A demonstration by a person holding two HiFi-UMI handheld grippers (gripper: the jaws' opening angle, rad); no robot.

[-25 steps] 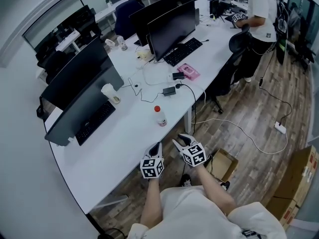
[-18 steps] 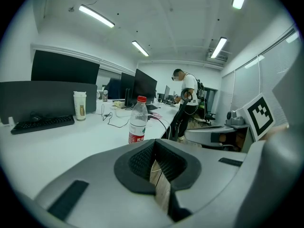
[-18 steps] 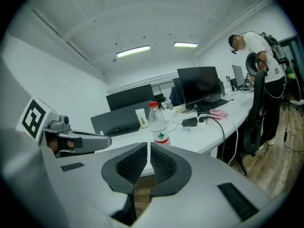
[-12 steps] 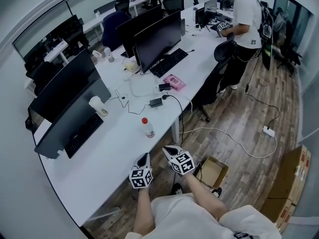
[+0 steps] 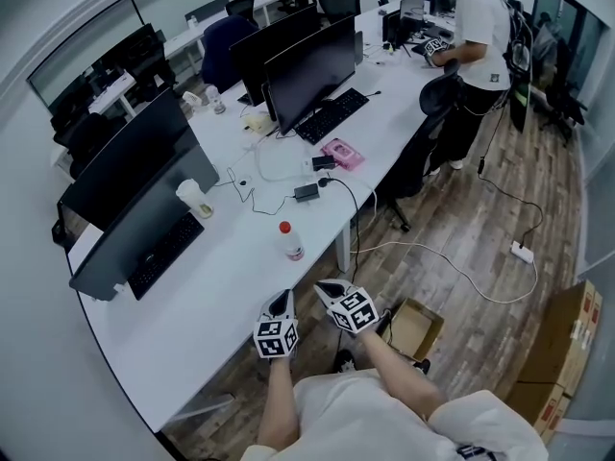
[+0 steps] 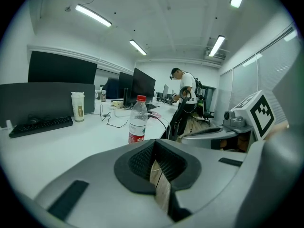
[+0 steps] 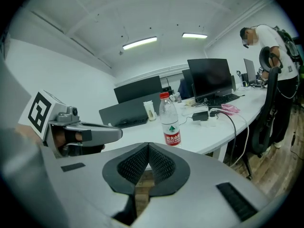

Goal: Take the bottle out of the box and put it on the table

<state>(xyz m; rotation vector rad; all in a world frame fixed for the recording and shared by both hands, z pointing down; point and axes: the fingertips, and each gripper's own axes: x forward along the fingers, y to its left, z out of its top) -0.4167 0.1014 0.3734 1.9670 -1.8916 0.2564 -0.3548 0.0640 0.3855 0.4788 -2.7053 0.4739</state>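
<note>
Bottle beyond closed, empty right claw

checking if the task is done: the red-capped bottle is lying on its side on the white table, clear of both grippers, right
Not quite: the bottle stands upright on the white table, as the right gripper view shows. It is clear of the left gripper and right gripper.
</note>
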